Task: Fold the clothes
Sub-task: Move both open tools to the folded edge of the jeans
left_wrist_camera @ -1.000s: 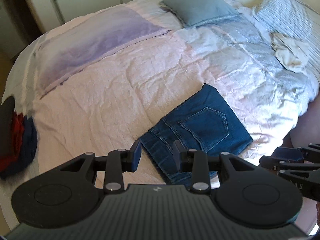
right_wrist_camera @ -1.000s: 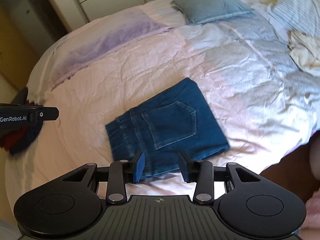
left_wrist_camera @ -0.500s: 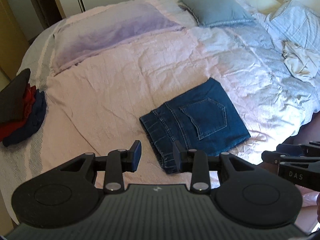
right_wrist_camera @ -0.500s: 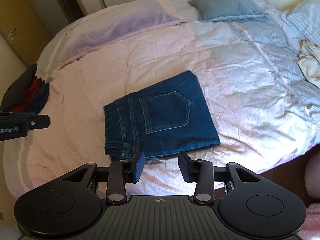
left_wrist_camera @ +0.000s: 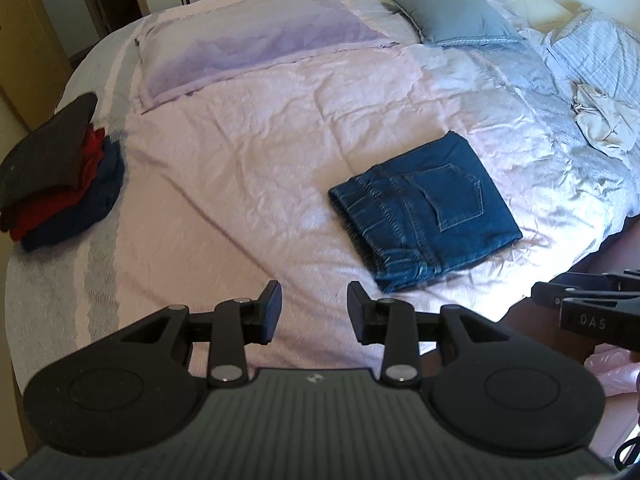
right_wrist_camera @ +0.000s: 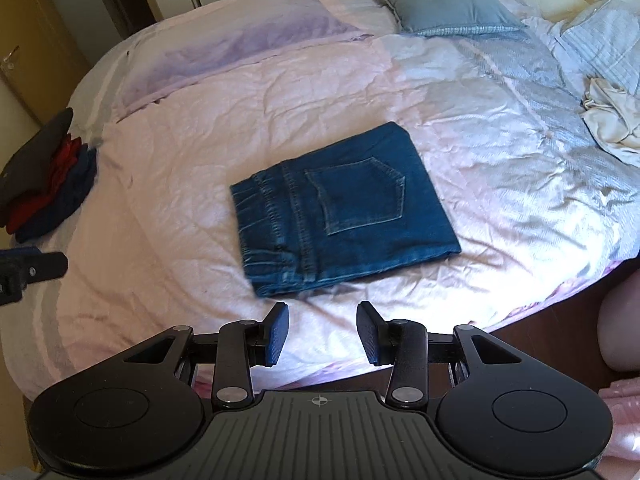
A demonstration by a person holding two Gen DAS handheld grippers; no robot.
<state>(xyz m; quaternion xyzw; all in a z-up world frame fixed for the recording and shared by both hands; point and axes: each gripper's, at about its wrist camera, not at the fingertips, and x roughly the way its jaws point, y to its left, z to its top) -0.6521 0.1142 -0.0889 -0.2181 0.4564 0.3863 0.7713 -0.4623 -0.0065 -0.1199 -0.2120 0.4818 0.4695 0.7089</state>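
Observation:
Folded blue jeans (left_wrist_camera: 426, 210) (right_wrist_camera: 340, 208) lie flat on the pink bedspread (left_wrist_camera: 248, 152) (right_wrist_camera: 200, 160), back pocket up. My left gripper (left_wrist_camera: 314, 304) hovers open over the bedspread near the bed's front edge, to the left of the jeans and clear of them. My right gripper (right_wrist_camera: 322, 326) is open too, just short of the jeans' near edge, with nothing between its fingers. The right gripper's tip (left_wrist_camera: 580, 308) shows at the right edge of the left wrist view, and the left gripper's tip (right_wrist_camera: 32, 268) at the left edge of the right wrist view.
A stack of folded dark, red and navy clothes (left_wrist_camera: 56, 172) (right_wrist_camera: 44, 184) sits at the bed's left edge. A crumpled cream garment (left_wrist_camera: 600, 124) (right_wrist_camera: 608, 124) lies at the right. A grey pillow (left_wrist_camera: 452, 12) and a lilac one (left_wrist_camera: 256, 40) rest at the back.
Both grippers have drawn back from the jeans toward the bed's front edge and shifted left, so more of the bed and the clothes stack show. Both stay open and empty.

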